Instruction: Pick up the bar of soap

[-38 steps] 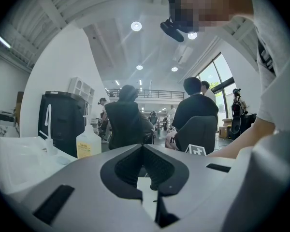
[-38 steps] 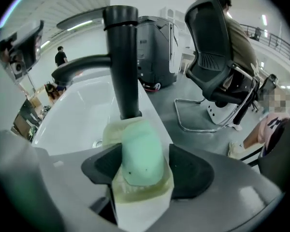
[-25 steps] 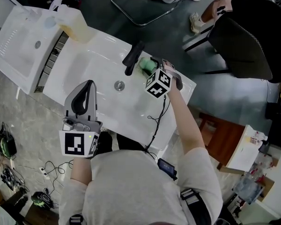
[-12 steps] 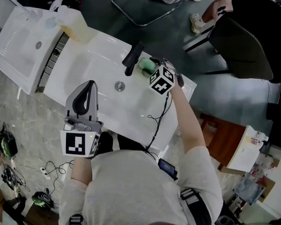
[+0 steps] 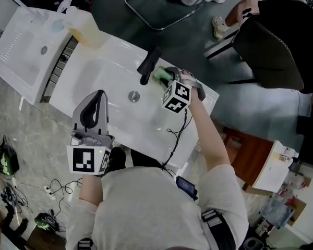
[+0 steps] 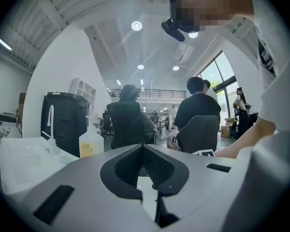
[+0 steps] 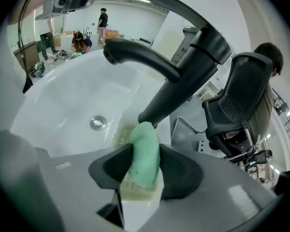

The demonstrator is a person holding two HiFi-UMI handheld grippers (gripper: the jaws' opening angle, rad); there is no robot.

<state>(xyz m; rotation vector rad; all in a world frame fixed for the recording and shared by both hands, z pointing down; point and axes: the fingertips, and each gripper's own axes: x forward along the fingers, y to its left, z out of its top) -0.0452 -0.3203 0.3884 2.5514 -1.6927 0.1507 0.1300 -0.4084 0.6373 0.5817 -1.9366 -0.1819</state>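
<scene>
The green bar of soap [image 7: 145, 153] stands on edge between the pads of my right gripper [image 7: 141, 170], whose jaws are closing and touch it on both sides. It sits on the white sink's [image 5: 107, 82] rim, right beside the base of the black faucet [image 7: 183, 81]. From the head view the soap [image 5: 160, 76] shows as a green patch at the tip of the right gripper [image 5: 166, 77], by the faucet [image 5: 148, 64]. My left gripper [image 5: 97, 94] is held over the sink's near edge, shut and empty; in its own view the left gripper [image 6: 145, 148] points up into the room.
A drain [image 5: 133, 95] lies in the middle of the basin. A jug of yellow liquid [image 5: 81, 27] stands at the sink's far left, beside a second white basin [image 5: 21, 46]. A black office chair [image 5: 271, 46] stands beyond the sink. People sit in the background.
The right gripper has moved slightly left onto the soap and its jaws have narrowed around it. The left gripper has not moved.
</scene>
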